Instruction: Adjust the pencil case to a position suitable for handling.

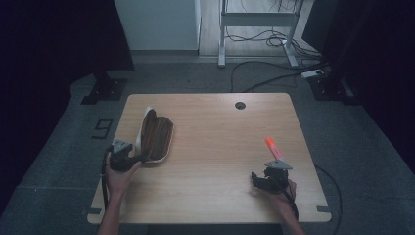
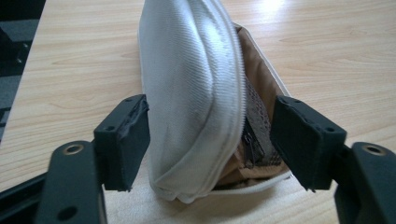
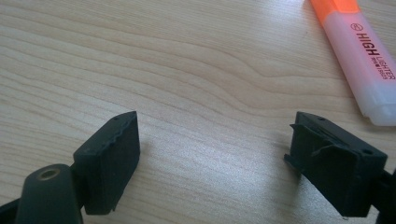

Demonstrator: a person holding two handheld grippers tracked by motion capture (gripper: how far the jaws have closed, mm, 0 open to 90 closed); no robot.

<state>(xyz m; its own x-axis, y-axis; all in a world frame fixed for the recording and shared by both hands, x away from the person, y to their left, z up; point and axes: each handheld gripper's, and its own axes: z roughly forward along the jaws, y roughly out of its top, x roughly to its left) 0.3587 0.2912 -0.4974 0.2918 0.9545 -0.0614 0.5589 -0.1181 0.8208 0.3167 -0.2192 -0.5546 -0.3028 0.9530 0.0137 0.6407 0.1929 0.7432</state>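
Two grippers, both w/ jaws apart: left gripper (image 2: pixel 210 140) straddles the open pencil case (image 2: pixel 196 93) unclamped, so a soft lid may be crushed; right gripper (image 3: pixel 215 154) sits near-left of the highlighter (image 3: pixel 359 56), which could be knocked away.

Matt woven-cloth pouch (image 2: pixel 196 93), glossy plastic highlighter (image 3: pixel 359 51), smooth wood-grain table (image 1: pixel 220 147).

1. Prob. a lab or recording studio, going by the setup.
2. Light wood-laminate desk (image 1: pixel 210 147) w/ cable grommet hole (image 1: pixel 240 105) on grey carpet floor (image 1: pixel 58 147).
3. Black curtains (image 1: pixel 54 39) at sides; loose black cables (image 1: pixel 264 73); white metal frame (image 1: pixel 254 22) behind.
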